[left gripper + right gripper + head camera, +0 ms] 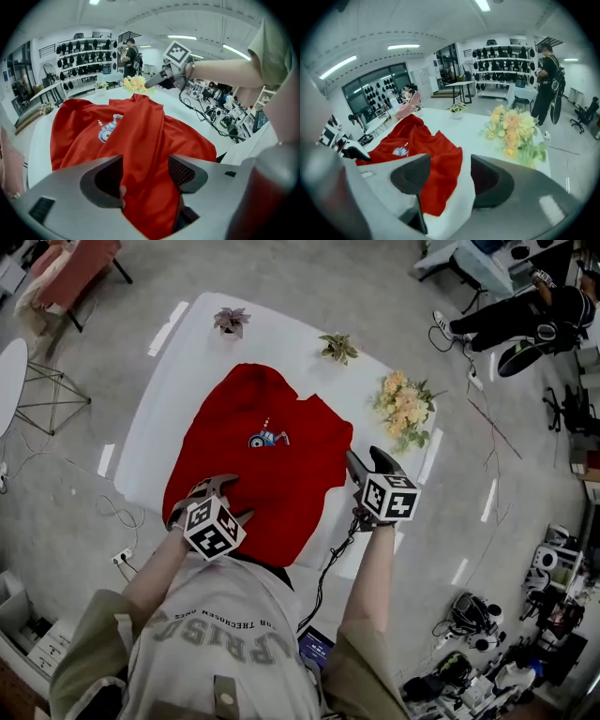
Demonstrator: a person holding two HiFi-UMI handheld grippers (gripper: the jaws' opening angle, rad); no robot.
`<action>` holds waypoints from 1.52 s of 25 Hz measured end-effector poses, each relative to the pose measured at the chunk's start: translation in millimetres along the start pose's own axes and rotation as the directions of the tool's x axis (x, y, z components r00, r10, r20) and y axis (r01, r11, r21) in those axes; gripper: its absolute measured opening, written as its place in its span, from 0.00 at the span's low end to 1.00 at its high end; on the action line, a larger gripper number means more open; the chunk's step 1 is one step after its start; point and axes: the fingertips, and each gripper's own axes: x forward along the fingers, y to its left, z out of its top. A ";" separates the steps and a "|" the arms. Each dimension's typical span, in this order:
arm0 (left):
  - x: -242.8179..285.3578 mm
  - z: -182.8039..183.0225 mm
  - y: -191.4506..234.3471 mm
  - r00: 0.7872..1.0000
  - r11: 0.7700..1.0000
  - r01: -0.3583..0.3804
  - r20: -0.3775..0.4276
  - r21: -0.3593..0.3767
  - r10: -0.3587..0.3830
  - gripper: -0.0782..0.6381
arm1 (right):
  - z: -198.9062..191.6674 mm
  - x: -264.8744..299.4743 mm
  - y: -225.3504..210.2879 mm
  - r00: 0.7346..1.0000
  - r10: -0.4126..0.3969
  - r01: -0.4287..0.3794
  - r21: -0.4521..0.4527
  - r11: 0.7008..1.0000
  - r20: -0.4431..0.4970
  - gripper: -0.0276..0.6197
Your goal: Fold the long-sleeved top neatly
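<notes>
A red long-sleeved top [267,465] lies rumpled and not yet folded across the middle of the white table [187,381], its blue chest emblem [268,438] facing up and its lower part reaching the near edge, where the person stands. The left gripper [146,159] sits low at the near-left part of the garment with its jaws apart; a raised ridge of red cloth runs between them, but the pads do not appear to press on it. The right gripper [450,159] hangs over the top's right side near the table's right edge, jaws likewise apart and holding nothing, with the garment's edge and bare table showing in the gap. A bouquet [405,409] stands by the right edge and two small plants [231,321] [338,348] along the far edge, all clear of the cloth. The work looks to be at its opening stage, taking hold to spread the top flat. The next move likely calls for the left jaws to close on that ridge and the right to catch the opposite edge, so that the body can be drawn smooth before any fold.
</notes>
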 end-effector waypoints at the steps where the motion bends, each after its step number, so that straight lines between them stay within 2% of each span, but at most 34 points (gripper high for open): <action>1: 4.3 0.8 1.3 1.000 1.000 -0.012 -0.008 -0.008 0.012 0.51 | 6.5 15.1 -6.6 1.000 0.006 -0.006 0.001 1.000 -0.013 0.46; 4: 13.3 0.9 6.7 0.998 0.998 -0.058 -0.038 -0.033 0.057 0.51 | 7.1 60.0 -21.5 0.995 0.005 -0.009 -0.039 0.999 -0.101 0.46; 5: 13.9 1.4 8.3 0.997 0.997 -0.072 -0.044 -0.041 0.071 0.51 | 3.3 72.0 -25.1 0.990 0.003 -0.012 -0.058 0.998 -0.139 0.42; 8: 9.8 0.8 9.4 0.994 0.992 -0.104 -0.051 -0.076 0.101 0.51 | 0.4 82.9 -34.3 0.981 -0.018 -0.005 -0.120 0.993 -0.195 0.14; 9: 7.4 -1.2 10.2 0.992 0.989 -0.116 -0.052 -0.089 0.112 0.51 | 5.3 81.2 -35.8 0.982 -0.017 -0.008 -0.133 0.991 -0.186 0.11; 12: 4.1 -7.5 15.8 0.988 0.980 -0.151 -0.056 -0.133 0.145 0.51 | 23.6 80.9 -46.6 0.986 -0.010 -0.014 -0.148 0.989 -0.164 0.10; 16: 9.5 -14.2 15.7 0.986 0.970 -0.162 -0.073 -0.181 0.151 0.51 | 22.0 99.6 -70.2 0.976 -0.062 0.030 -0.152 0.988 -0.207 0.10; 18: 10.7 -13.9 14.3 0.986 0.970 -0.160 -0.077 -0.185 0.148 0.51 | 24.2 104.0 -73.5 0.977 -0.082 0.050 -0.165 0.985 -0.195 0.11; 21: 6.2 -10.7 15.9 0.985 0.970 -0.167 -0.064 -0.178 0.158 0.51 | 34.0 93.1 -65.7 0.986 -0.101 0.063 -0.262 0.963 -0.135 0.17; 22: 3.9 -8.5 18.6 0.984 0.969 -0.174 -0.055 -0.174 0.167 0.51 | 36.5 84.8 -58.9 0.990 -0.076 0.041 -0.274 0.961 -0.118 0.24; 24: 0.9 -3.8 26.7 0.982 0.968 -0.187 -0.033 -0.167 0.184 0.51 | 37.5 63.2 -36.6 0.996 0.021 -0.044 -0.255 0.966 -0.092 0.45; 25: 1.0 -2.5 30.7 0.982 0.969 -0.187 -0.026 -0.163 0.185 0.51 | 34.3 51.2 -22.4 0.994 0.069 -0.087 -0.254 0.963 -0.081 0.47; 28: 6.1 -6.8 35.1 0.986 0.975 -0.167 -0.046 -0.145 0.162 0.51 | 0.9 26.0 21.7 0.982 0.143 -0.176 -0.319 0.931 -0.126 0.47; 31: 14.4 -24.9 30.8 0.984 0.983 -0.138 -0.128 -0.118 0.122 0.51 | -49.2 27.0 42.7 0.966 0.103 -0.193 -0.396 0.898 -0.238 0.47; 34: 21.2 -41.1 25.2 0.979 0.988 -0.113 -0.182 -0.104 0.093 0.52 | -79.7 36.4 36.7 0.952 0.048 -0.171 -0.394 0.903 -0.302 0.47; 38: 24.9 -45.9 21.5 0.981 0.987 -0.108 -0.174 -0.120 0.086 0.52 | -83.5 40.0 26.4 0.948 0.063 -0.181 -0.365 0.913 -0.311 0.47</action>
